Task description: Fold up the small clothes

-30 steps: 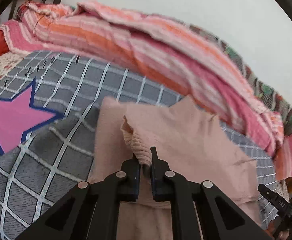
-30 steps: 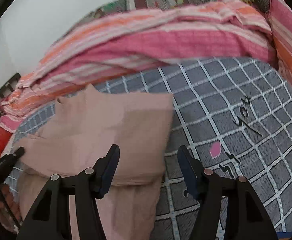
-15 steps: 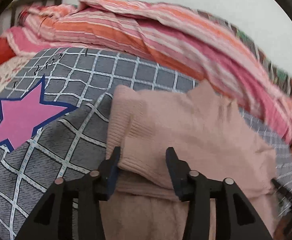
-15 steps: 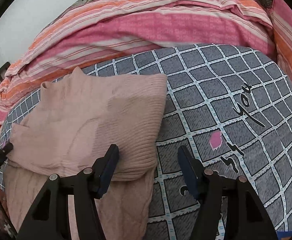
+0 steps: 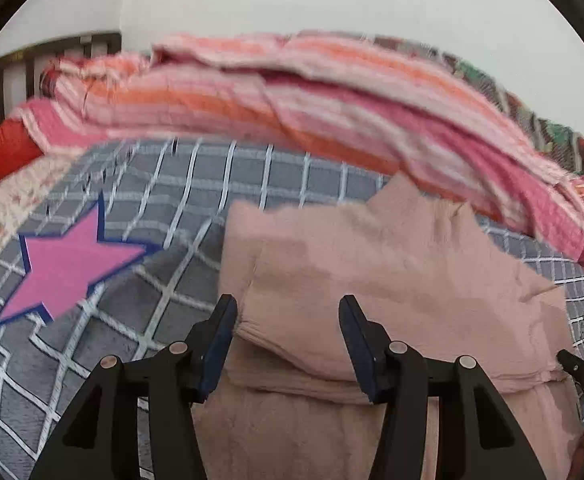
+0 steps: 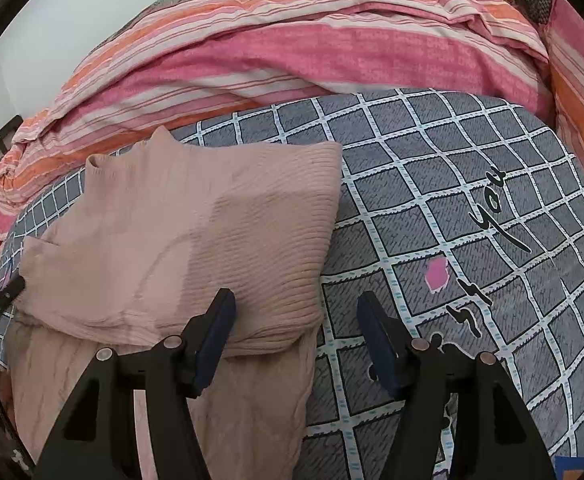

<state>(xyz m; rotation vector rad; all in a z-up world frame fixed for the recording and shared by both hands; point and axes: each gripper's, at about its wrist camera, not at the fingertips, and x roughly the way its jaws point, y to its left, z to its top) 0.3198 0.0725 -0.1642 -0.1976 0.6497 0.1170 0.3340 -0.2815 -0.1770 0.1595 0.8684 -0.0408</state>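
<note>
1. The pink garment point(image 6: 195, 240) lies half-folded on the bed point(image 6: 472, 208); both grippers, left point(image 5: 287, 344) and right point(image 6: 296, 340), have jaws spread and hold nothing.
2. The folded-over top layer may slide open if a jaw catches its edge.

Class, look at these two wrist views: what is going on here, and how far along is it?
A person holding a hand-held gripper in each hand is folding a pink knit garment on a grey checked bedspread. The garment's upper part already lies folded over its lower part. The left hand-held gripper and right hand-held gripper are both open and grip nothing. A striped pink blanket lies bunched behind.
</note>
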